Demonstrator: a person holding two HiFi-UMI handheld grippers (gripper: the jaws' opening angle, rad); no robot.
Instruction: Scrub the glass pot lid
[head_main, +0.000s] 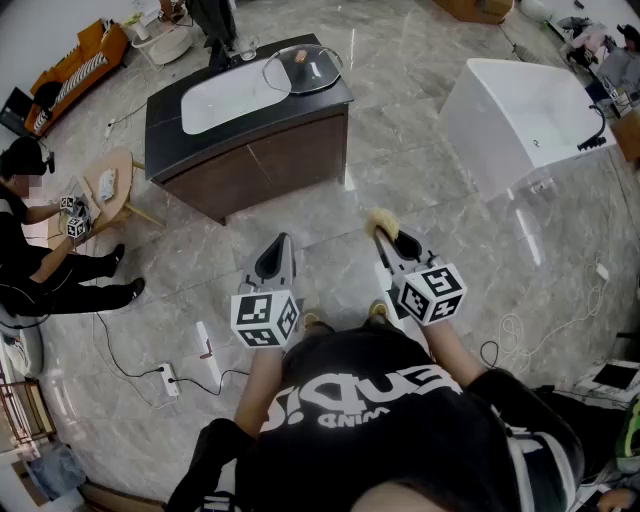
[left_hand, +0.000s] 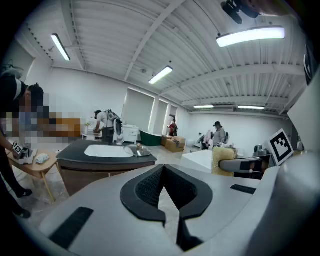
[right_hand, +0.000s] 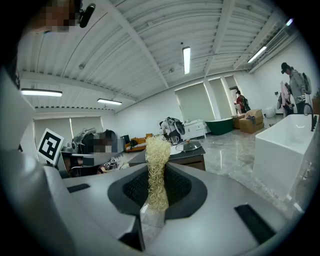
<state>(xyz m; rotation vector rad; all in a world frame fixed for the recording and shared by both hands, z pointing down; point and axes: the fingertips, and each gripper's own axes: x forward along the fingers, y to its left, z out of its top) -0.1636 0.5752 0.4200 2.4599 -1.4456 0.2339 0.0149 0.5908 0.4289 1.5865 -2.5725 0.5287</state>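
The glass pot lid (head_main: 303, 68) lies flat on the sink counter (head_main: 170, 115), beside its white basin and well away from both grippers. It looks smooth, probably slippery and breakable, so it is best steadied by its centre knob or rim. The left gripper (head_main: 283, 246) has its jaws closed on nothing, while the right gripper (head_main: 387, 238) pinches a yellow fibrous scrubber (right_hand: 157, 170) — soft and light.

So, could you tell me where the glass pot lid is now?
In the head view, the glass pot lid lies top centre on the dark counter, just right of the white basin.
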